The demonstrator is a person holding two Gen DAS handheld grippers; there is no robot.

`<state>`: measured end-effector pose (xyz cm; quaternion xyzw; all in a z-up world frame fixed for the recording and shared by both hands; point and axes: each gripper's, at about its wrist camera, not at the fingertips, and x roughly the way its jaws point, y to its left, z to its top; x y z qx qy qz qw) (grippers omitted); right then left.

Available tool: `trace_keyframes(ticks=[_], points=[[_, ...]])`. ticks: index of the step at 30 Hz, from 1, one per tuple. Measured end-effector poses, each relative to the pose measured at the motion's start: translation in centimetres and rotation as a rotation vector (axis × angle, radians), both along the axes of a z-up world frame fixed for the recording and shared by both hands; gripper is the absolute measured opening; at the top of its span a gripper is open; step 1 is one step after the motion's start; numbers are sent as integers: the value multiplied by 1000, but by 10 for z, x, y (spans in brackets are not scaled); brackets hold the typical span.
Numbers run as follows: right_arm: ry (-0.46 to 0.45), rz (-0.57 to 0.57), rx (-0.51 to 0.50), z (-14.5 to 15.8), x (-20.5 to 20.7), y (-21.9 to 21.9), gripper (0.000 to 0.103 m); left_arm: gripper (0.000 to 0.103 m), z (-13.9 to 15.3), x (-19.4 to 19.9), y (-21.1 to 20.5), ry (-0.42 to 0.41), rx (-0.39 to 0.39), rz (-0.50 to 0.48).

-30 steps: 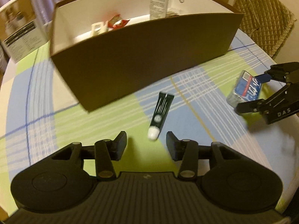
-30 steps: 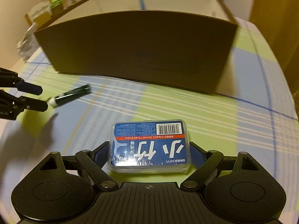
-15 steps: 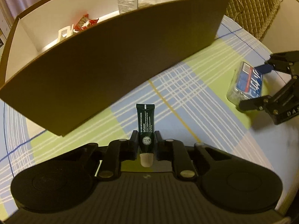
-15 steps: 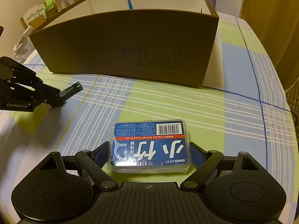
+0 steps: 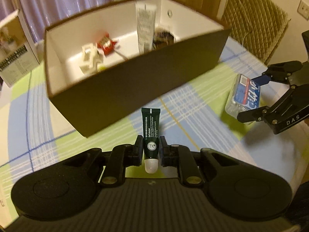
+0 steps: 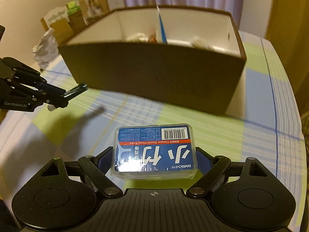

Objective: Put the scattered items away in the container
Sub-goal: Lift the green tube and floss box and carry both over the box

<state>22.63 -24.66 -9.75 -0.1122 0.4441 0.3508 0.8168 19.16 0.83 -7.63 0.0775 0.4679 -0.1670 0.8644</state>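
My left gripper (image 5: 151,147) is shut on a dark green lip balm tube (image 5: 150,130) with a white cap, lifted above the cloth in front of the brown cardboard box (image 5: 146,81). My right gripper (image 6: 154,161) is shut on a blue dental floss pick box (image 6: 154,150), also raised off the table. From the right wrist view the left gripper (image 6: 59,99) with the tube (image 6: 76,92) hangs at the left. The left wrist view shows the right gripper (image 5: 256,96) and floss box (image 5: 244,94) at the right. The brown box (image 6: 154,77) stands ahead, white inside.
Inside the box lie a white tube (image 5: 145,27), a red packet (image 5: 106,43), a white clip-like item (image 5: 89,58) and a dark item (image 5: 163,36). A plaid tablecloth (image 5: 193,104) covers the table. A quilted chair (image 5: 255,25) stands far right; cartons (image 6: 77,17) stand behind the box.
My left gripper closed on the lip balm tube and lifted it off the cloth. The right gripper rose with the floss box; both now look down into the brown box.
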Motion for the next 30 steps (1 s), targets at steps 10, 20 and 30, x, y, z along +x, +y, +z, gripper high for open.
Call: trace_keyframes(ticks=[10,20,30], points=[[-105,81,86,69,27,-7,88,13,59,14,12,-127,-20,-11],[-235,129,54,107,95,-1,88,13,88,65,25,-200,31,-4],[-277,296,-47,85,152,35,88,13,76,129,30,-146,23,10]])
